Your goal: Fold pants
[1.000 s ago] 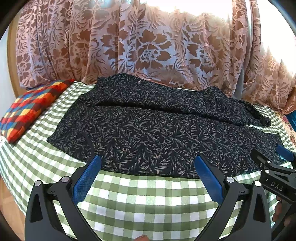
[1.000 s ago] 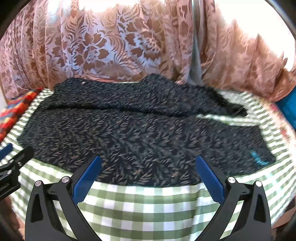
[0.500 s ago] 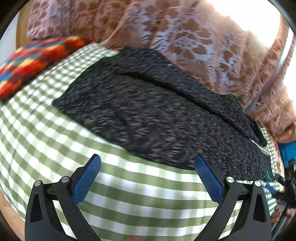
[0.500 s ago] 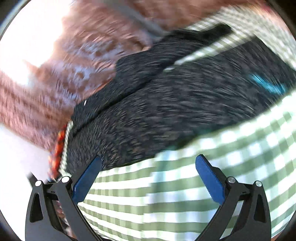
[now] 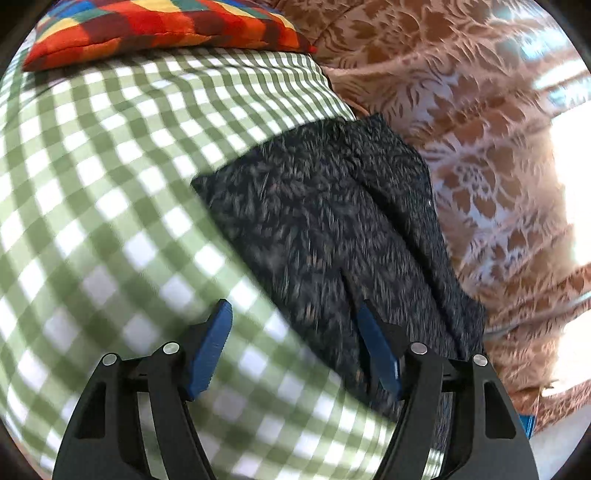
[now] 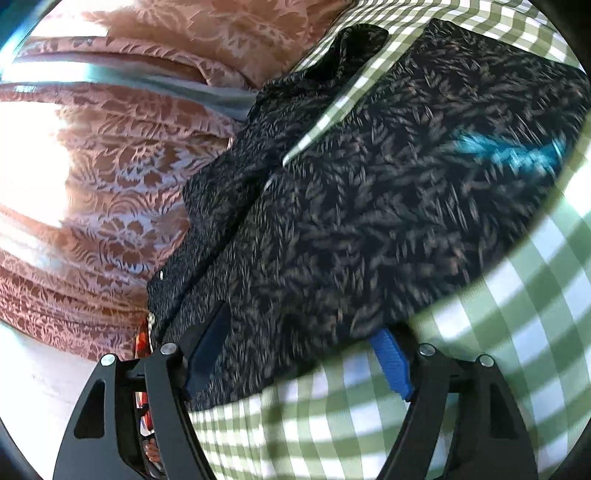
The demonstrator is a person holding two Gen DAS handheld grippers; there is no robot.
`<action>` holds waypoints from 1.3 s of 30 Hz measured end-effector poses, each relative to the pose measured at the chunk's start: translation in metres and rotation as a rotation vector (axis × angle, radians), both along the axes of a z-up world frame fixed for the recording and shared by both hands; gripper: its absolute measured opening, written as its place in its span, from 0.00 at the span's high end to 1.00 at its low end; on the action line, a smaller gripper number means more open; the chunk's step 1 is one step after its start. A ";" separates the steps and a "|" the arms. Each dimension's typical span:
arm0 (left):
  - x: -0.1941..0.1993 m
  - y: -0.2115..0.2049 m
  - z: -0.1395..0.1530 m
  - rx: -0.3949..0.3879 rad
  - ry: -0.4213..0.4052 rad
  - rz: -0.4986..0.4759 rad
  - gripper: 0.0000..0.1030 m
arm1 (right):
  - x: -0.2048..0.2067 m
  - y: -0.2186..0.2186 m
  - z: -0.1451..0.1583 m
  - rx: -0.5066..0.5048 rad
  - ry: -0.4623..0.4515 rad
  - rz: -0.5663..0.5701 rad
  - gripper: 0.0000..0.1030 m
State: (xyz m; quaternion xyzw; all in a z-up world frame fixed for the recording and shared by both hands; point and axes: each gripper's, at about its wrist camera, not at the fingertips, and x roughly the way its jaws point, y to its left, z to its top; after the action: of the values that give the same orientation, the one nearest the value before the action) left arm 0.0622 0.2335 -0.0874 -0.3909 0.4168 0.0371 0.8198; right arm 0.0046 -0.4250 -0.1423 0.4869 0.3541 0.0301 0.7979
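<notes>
Both claws released at the pants edge.
Left claw [image 5: 293,347] straddles the pants [image 5: 332,229] hem on the checked cloth [image 5: 110,184]; right claw [image 6: 299,360] spans the opposite edge.

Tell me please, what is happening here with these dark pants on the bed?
A person holds a gripper in each hand and is starting to fold the dark leaf-print pants, which lie spread on the green checked cover. The left gripper is at one edge of the pants, the right gripper at another. Both have their jaws open around the fabric edge; nothing is clamped or lifted yet. A colourful cushion lies beyond, with a floral curtain behind.
</notes>
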 end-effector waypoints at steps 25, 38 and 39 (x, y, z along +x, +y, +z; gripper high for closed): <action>-0.094 0.000 0.014 0.221 0.094 -0.076 0.96 | -0.075 -0.027 0.000 -0.202 0.131 0.075 0.86; -0.092 -0.019 0.011 0.381 0.136 -0.115 0.93 | -0.092 -0.109 0.002 -0.236 0.185 -0.246 0.95; -0.092 -0.020 0.011 0.392 0.140 -0.119 0.93 | -0.093 -0.107 0.008 -0.268 0.182 -0.247 0.96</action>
State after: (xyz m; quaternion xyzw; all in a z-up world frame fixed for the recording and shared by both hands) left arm -0.0293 0.2137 -0.0767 -0.1951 0.4798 0.0959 0.8500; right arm -0.0888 -0.5320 -0.1347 0.4168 0.3633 -0.1597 0.8178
